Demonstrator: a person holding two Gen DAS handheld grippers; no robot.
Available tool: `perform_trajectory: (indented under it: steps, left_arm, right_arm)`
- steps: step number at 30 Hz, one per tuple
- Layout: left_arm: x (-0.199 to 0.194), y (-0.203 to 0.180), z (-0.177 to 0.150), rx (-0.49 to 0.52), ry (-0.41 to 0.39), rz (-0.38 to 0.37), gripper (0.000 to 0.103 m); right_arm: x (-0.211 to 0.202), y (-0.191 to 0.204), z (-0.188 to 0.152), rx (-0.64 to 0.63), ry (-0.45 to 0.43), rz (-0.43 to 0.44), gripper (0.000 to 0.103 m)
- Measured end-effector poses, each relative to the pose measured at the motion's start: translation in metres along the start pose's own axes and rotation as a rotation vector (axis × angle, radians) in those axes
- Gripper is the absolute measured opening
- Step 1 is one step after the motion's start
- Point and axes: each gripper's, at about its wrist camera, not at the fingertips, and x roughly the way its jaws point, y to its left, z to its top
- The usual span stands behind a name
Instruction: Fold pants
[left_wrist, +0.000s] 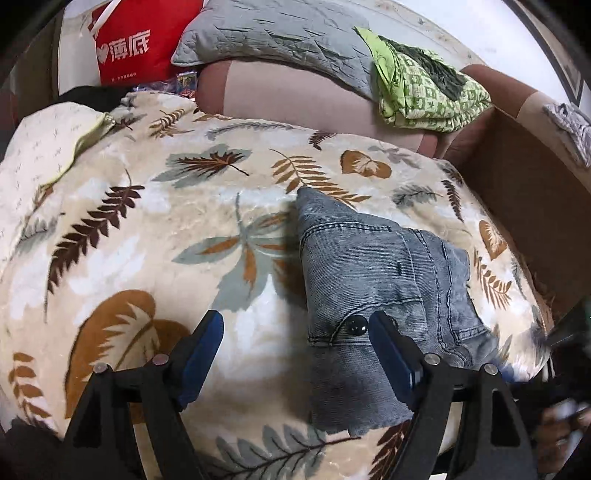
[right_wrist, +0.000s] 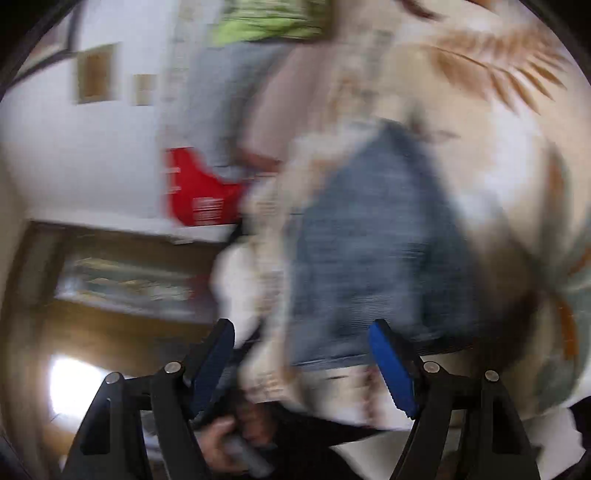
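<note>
A home, most likely a bedroom or living room. A plush blanket (left_wrist: 155, 221) printed with leaves and feathers covers a soft bed or couch. Along its far edge lie a grey quilted pillow (left_wrist: 273, 33), a pink-brown cushion (left_wrist: 295, 99) and crumpled green clothing (left_wrist: 424, 92). A red shopping bag (left_wrist: 136, 44) stands at the far left corner, a cardboard box (left_wrist: 524, 192) by the right edge. Small framed pictures (right_wrist: 96, 72) hang on a white wall.

Left black two-finger tongs with blue pads (left_wrist: 295, 325): jaws wide apart, nothing clamped, angled steeply downward. Right black two-finger tongs with blue pads (right_wrist: 301, 332): jaws likewise wide apart, empty, view motion-blurred. Bare hand (right_wrist: 236, 439) visible beneath, gripping a handle.
</note>
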Motion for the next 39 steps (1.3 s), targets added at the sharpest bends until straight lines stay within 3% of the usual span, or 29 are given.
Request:
perform_trajectory:
  steps: [1,3,6,9,13,16,19,21,23,27,30,32,34,36,38,39]
  left_arm:
    - [0.001,-0.002,-0.002,0.005,0.003,-0.009,0.081]
    - [0.008,-0.004,-0.006,0.022,0.011,-0.021,0.081]
    - [0.023,-0.007,-0.008,0.045,0.027,-0.026,0.081]
    - [0.029,-0.004,-0.013,0.034,0.040,-0.044,0.081]
    - [0.032,-0.005,-0.017,0.038,0.035,-0.057,0.081]
    - [0.033,-0.005,-0.021,0.044,0.030,-0.061,0.082]
    - [0.038,-0.003,-0.023,0.034,0.034,-0.063,0.082]
    - [0.040,-0.001,-0.024,0.023,0.040,-0.071,0.082]
    - [0.041,0.002,-0.025,0.015,0.044,-0.085,0.083]
    - [0.035,0.003,-0.023,0.012,0.040,-0.084,0.083]
    - [0.019,0.000,-0.016,0.009,-0.013,-0.074,0.083]
    - [0.007,-0.006,-0.009,0.004,-0.051,-0.089,0.083]
    - [0.002,-0.020,-0.007,0.044,-0.073,-0.088,0.083]
    - [0.016,-0.039,-0.014,0.139,-0.025,-0.037,0.084]
    - [0.044,-0.051,-0.030,0.218,0.069,0.032,0.085]
    - [0.047,-0.051,-0.035,0.220,0.055,0.037,0.086]
  right_arm:
    - [0.008,-0.022,-0.002,0.072,0.010,-0.085,0.075]
    - [0.002,-0.034,-0.007,0.126,-0.024,-0.021,0.071]
    - [-0.012,-0.007,-0.008,0.062,-0.059,-0.067,0.071]
    - [-0.013,0.015,-0.008,0.033,-0.066,-0.028,0.072]
    - [0.014,0.003,-0.003,0.092,-0.025,-0.132,0.072]
    - [0.021,-0.016,-0.001,0.185,-0.054,-0.128,0.072]
    - [0.022,-0.004,0.004,0.131,-0.086,-0.171,0.069]
    - [0.025,-0.008,0.010,0.131,-0.087,-0.229,0.027]
    - [0.029,-0.013,0.012,0.152,-0.084,-0.258,0.010]
    - [0.016,0.011,0.001,0.024,-0.121,-0.304,0.006]
    - [-0.004,0.043,-0.015,-0.102,-0.181,-0.324,0.006]
    - [-0.004,0.046,-0.022,-0.144,-0.182,-0.363,0.006]
    - [0.011,0.028,-0.022,-0.175,-0.168,-0.459,0.006]
    - [0.027,0.001,-0.021,-0.135,-0.112,-0.453,0.007]
    - [0.019,-0.002,-0.022,-0.113,-0.141,-0.389,0.011]
    - [0.017,0.002,-0.022,-0.124,-0.134,-0.390,0.012]
